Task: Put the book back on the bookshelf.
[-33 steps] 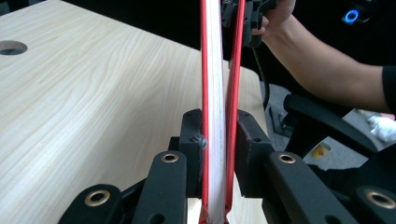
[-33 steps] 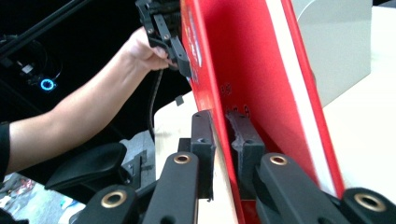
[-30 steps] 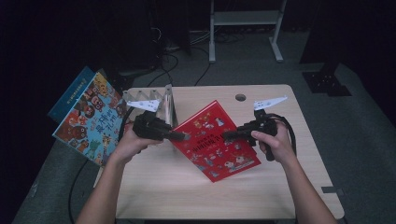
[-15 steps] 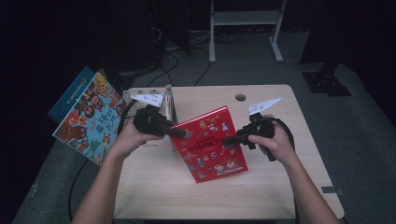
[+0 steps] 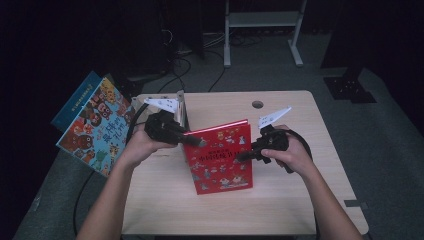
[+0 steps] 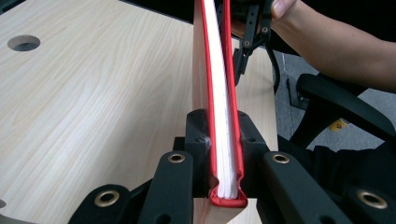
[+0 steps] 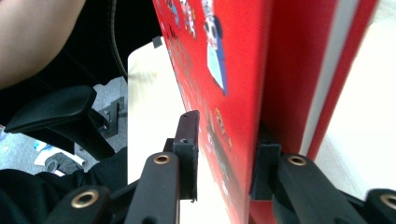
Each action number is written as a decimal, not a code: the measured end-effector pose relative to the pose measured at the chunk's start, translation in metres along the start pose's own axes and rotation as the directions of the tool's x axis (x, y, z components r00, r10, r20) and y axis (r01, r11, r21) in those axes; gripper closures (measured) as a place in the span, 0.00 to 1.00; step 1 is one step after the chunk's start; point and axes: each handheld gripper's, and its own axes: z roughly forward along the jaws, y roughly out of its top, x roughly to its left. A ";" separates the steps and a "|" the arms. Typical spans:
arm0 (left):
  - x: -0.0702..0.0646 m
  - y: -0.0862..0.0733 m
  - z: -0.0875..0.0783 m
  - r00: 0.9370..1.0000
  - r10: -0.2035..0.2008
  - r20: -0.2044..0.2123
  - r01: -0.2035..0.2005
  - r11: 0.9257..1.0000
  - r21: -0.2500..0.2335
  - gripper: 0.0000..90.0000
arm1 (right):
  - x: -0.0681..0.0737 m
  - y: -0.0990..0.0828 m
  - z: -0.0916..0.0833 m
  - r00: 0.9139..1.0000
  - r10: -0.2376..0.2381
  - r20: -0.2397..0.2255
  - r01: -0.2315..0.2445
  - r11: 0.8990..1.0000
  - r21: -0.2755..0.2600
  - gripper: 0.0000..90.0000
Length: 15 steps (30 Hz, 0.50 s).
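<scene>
The red book is blurred at close range in the right gripper view; its top is cut off by the upper edge. Cover print is too small to read in the high view. Behind the blue book, the desk's left edge is hidden, probably with part of a wooden stand.

Lighting in the high view is uneven: the wooden table is evenly lit from above, while the floor around it falls off into near-black, heaviest at the far left and right corners. Shadows on the table are soft and short. That view is slightly soft and grainy; print on the red book is unreadable. In the left gripper view the table shows bright, with mild glare toward the far edge; the book's page edges are sharp at the jaws. In the right gripper view the red cover is blurred close to the lens, and the table beyond it is washed out.
</scene>
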 end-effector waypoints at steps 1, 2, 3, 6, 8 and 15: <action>0.000 0.000 0.000 1.000 0.000 0.000 0.000 1.000 0.000 0.88 | 0.000 0.000 0.001 1.000 -0.001 -0.002 0.001 1.000 0.003 0.75; -0.002 0.002 -0.001 1.000 0.002 -0.006 -0.002 1.000 0.003 0.88 | 0.000 0.000 0.001 1.000 -0.004 -0.002 0.004 1.000 0.004 0.75; -0.002 0.004 -0.001 1.000 0.005 -0.011 -0.005 1.000 0.007 0.88 | 0.000 0.000 0.001 1.000 -0.008 -0.002 0.008 1.000 0.007 0.75; -0.004 0.008 -0.001 1.000 0.010 -0.021 -0.010 1.000 0.016 0.88 | 0.000 0.000 0.001 1.000 -0.018 -0.003 0.018 1.000 0.010 0.72; -0.005 0.010 0.000 1.000 0.011 -0.029 -0.011 1.000 0.026 0.88 | -0.001 0.000 0.001 1.000 -0.025 0.004 0.024 1.000 0.019 0.72; -0.006 0.013 0.000 0.998 -0.009 -0.057 0.011 0.999 0.030 0.89 | -0.004 -0.005 -0.001 0.999 -0.024 0.048 0.021 0.998 0.060 0.68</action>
